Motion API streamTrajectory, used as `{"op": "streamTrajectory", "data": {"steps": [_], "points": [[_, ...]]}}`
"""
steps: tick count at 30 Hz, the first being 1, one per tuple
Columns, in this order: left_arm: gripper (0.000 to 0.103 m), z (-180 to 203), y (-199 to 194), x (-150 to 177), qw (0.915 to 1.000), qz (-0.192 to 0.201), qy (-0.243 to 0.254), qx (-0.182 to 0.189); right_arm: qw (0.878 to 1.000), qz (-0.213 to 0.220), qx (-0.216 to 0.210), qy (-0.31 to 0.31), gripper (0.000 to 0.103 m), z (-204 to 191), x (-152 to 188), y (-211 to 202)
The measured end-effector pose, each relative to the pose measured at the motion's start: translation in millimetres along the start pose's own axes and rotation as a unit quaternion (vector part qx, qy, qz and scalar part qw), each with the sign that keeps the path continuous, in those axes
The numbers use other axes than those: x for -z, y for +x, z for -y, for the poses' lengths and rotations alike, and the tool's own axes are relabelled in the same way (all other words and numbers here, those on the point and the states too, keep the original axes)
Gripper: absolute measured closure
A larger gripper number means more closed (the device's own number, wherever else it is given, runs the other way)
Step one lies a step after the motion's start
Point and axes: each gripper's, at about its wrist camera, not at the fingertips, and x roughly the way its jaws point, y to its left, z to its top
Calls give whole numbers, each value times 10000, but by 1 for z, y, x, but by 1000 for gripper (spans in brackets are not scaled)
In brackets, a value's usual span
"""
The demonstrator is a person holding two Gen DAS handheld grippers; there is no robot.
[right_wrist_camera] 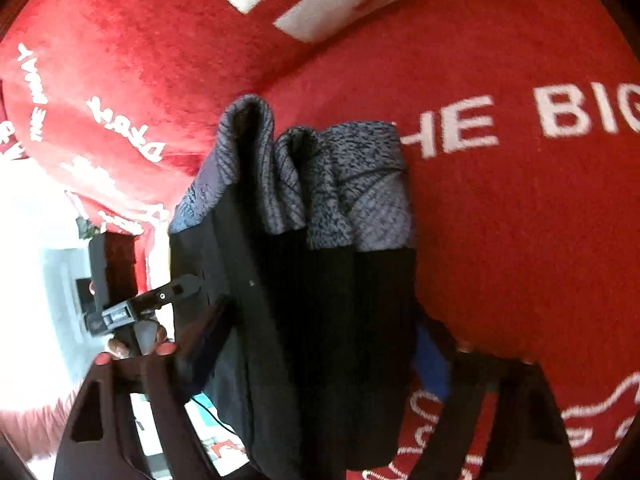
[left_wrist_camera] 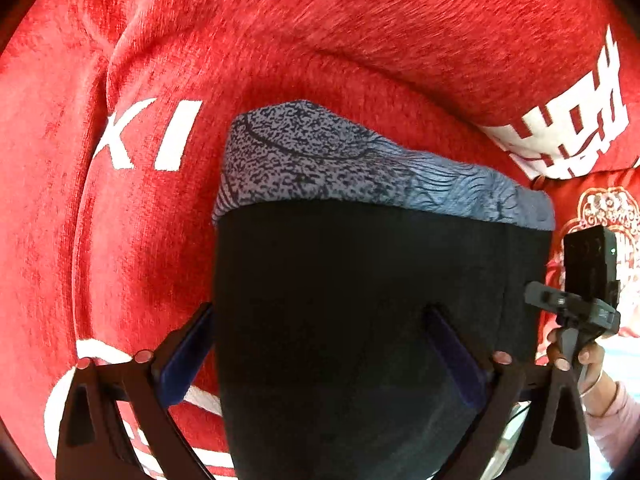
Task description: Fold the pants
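Folded black pants with grey patterned waistband (left_wrist_camera: 380, 280) lying on red plush blanket with white lettering (left_wrist_camera: 120, 200), long axis running straight ahead from both grippers. Left gripper (left_wrist_camera: 320, 344) straddling left side, right gripper (right_wrist_camera: 320, 344) right side; jaws of both wide, grip uncertain. Neither nearer.

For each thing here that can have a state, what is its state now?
Pants: folded into a thick bundle, patterned grey band at the far end, lying on the blanket.
Red blanket: spread out, creased.
Left gripper: jaws wide around the bundle.
Right gripper: jaws wide around the bundle; grip unclear.
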Motion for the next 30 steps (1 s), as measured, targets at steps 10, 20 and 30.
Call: {"op": "streamTrajectory", "data": {"steps": [10,20,30], "points": [[44,30,-47,25,9990,357,264,-30,9988,43,-459,155,59,-21,17,-21],[44,16,-84,92,9989,171,424,-63,9973,20,-652,327,59,-43,99,-18],[1,-22,-44,123,9969,508,137,-587,9993,206,-1,304,36,-19,123,11]]}}
